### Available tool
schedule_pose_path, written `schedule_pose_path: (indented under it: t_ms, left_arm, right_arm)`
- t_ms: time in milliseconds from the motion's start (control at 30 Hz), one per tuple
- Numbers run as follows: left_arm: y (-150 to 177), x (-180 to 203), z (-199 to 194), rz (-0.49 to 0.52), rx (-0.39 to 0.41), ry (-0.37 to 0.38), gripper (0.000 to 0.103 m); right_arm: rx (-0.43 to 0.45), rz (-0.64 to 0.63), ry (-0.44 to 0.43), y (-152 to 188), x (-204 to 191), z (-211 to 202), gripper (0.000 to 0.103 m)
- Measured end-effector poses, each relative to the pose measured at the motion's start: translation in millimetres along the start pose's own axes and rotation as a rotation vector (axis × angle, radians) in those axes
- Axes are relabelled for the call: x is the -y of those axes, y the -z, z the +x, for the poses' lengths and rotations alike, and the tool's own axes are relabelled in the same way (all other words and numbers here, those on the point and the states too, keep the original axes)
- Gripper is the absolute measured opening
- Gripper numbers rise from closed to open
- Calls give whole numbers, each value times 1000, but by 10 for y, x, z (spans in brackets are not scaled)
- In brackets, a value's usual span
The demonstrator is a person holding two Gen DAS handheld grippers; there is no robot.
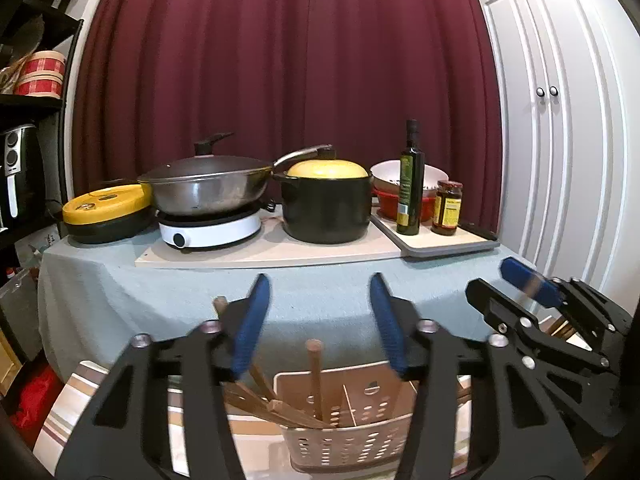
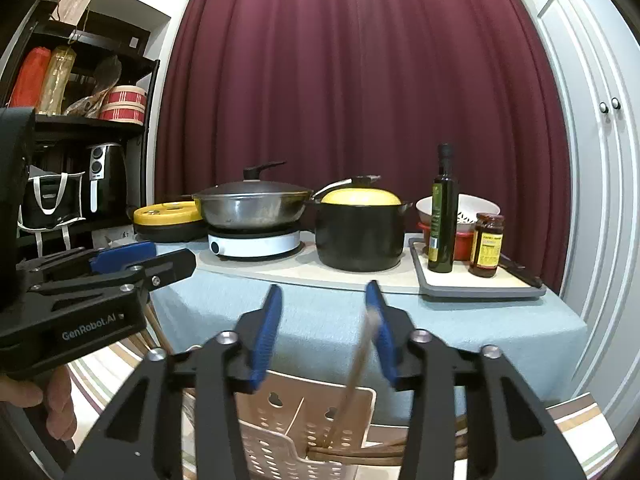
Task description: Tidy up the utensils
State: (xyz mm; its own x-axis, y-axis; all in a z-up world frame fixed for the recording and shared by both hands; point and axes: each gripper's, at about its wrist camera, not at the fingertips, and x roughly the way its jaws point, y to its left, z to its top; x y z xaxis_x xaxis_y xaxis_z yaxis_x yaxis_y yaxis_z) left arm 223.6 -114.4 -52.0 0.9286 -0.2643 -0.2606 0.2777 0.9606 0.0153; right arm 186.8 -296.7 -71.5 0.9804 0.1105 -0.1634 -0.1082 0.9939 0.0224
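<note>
A beige perforated utensil caddy [image 1: 348, 444] stands just below my left gripper [image 1: 320, 320], which is open with nothing between its blue pads. Several wooden chopsticks [image 1: 276, 404] lean in the caddy's left compartment, and one wooden stick [image 1: 314, 372] stands upright there. In the right wrist view my right gripper [image 2: 324, 332] is open above the same caddy [image 2: 296, 416]. A blurred wooden chopstick [image 2: 358, 368] lies along the right finger's inner pad with its lower end down in the caddy. More wooden sticks [image 2: 384, 452] lie behind the caddy. The two grippers hover side by side.
A blue-clothed table [image 1: 320, 292] ahead carries a wok on an induction hob [image 1: 208, 232], a black pot with a yellow lid [image 1: 326, 204], an oil bottle [image 1: 411, 184] and a jar [image 1: 447, 208] on a tray. A shelf stands left, white cabinet doors right.
</note>
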Motion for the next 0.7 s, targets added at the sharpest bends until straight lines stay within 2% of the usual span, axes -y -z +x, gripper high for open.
schedule_pose_path:
  t_ms: [267,700]
  left_arm:
    - [-30,-77,-102,-12,23,-29,78]
    - [-77,-70,-333,-5,44,-37,80]
  right_arm:
    - [11,27,27,-62,69,-122,65]
    - [26,18,40,-148,19,-319,69]
